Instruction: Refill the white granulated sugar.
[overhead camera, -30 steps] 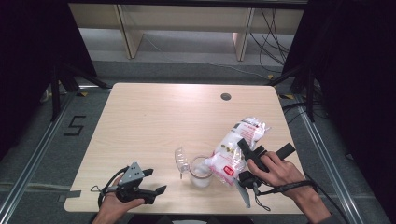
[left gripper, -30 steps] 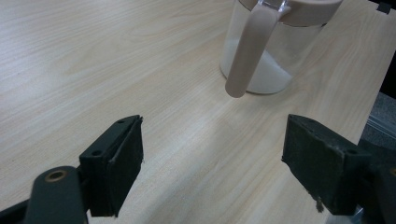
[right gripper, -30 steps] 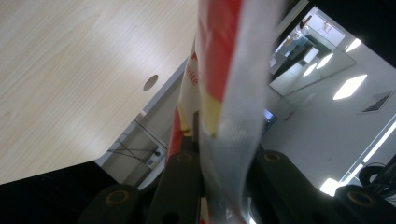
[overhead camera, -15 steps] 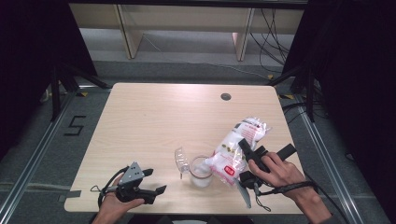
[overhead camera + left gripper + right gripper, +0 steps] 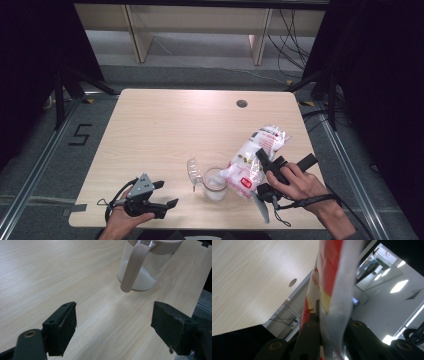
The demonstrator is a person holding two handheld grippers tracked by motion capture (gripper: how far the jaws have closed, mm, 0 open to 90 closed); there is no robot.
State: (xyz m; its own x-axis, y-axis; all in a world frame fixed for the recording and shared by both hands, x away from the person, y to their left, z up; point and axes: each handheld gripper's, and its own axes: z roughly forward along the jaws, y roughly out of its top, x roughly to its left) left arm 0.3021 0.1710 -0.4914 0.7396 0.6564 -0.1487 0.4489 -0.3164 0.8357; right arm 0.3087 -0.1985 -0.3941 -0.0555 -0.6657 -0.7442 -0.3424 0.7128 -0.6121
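Between the right gripper fingers: white-and-red bag, pinched tight, tilted with its low end just beside the jar. Left gripper fingers wide apart, nothing held, near the jar's left side. Jar's clear lid touches its rim. All on bench.

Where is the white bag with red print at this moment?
In the high view the bag is at the table's right front, clamped in the right tool, tilted over the jar.

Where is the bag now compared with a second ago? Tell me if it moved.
No. The bag lies at the same spot against the jar and table hole, clamped in the right gripper.
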